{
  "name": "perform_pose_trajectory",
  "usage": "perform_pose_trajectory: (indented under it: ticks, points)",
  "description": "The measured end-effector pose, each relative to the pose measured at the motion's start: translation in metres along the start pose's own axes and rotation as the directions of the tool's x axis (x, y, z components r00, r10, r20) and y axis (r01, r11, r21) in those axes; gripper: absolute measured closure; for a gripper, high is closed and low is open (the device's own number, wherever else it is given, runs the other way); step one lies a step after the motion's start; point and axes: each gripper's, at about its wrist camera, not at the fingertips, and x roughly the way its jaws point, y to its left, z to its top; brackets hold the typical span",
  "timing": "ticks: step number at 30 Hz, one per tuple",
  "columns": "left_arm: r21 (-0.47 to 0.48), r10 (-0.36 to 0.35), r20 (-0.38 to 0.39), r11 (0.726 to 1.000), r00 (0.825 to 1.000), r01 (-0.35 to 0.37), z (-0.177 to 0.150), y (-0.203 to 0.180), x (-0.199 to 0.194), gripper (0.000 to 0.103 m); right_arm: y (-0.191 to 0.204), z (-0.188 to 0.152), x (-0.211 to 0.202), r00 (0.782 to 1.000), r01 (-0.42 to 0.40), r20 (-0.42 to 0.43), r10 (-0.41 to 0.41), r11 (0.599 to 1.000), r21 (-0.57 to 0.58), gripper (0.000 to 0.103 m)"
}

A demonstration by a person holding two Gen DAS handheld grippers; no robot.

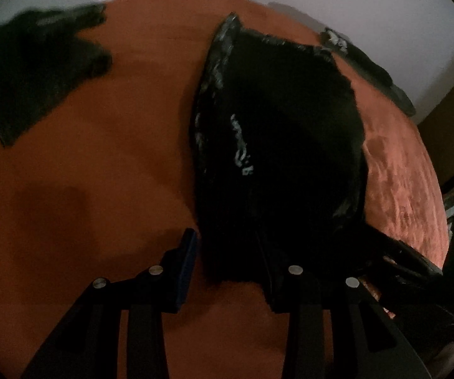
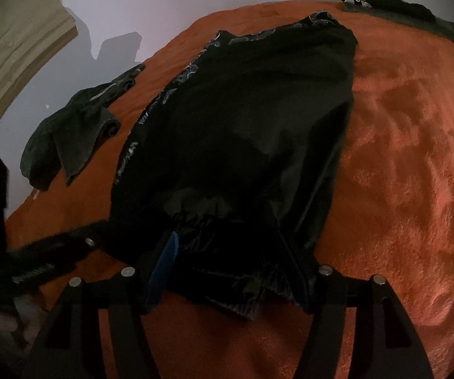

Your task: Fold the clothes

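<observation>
A pair of black shorts with a pale pattern down one side (image 1: 277,132) lies lengthwise on the orange blanket (image 1: 100,158). It also shows in the right wrist view (image 2: 245,120). My left gripper (image 1: 236,262) is open at the near end, its jaws wide apart over the left corner of the waistband. My right gripper (image 2: 230,265) is open too, its fingers (image 2: 163,268) straddling the gathered waistband (image 2: 227,284). The left gripper shows at the left of the right wrist view (image 2: 53,252).
A crumpled dark garment (image 1: 37,72) lies at the far left, also seen in the right wrist view (image 2: 72,129). A folded dark garment (image 2: 409,15) lies at the blanket's far right edge. A white wall stands behind.
</observation>
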Motion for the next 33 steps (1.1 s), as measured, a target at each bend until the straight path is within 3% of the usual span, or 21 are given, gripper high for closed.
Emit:
perform_pose_trajectory:
  ticks: [4,33]
  points:
    - [-0.012,-0.006,0.000,1.000,1.000,0.006,-0.005,0.003,0.001,0.056,0.001,0.000,0.001,1.000,0.002,0.000,-0.002,1.000,-0.002,0.039]
    - [-0.015,0.010,0.010,1.000,1.000,-0.010,-0.014,0.003,0.001,0.055,0.004,0.000,0.002,1.000,0.000,0.000,0.000,1.000,-0.009,0.036]
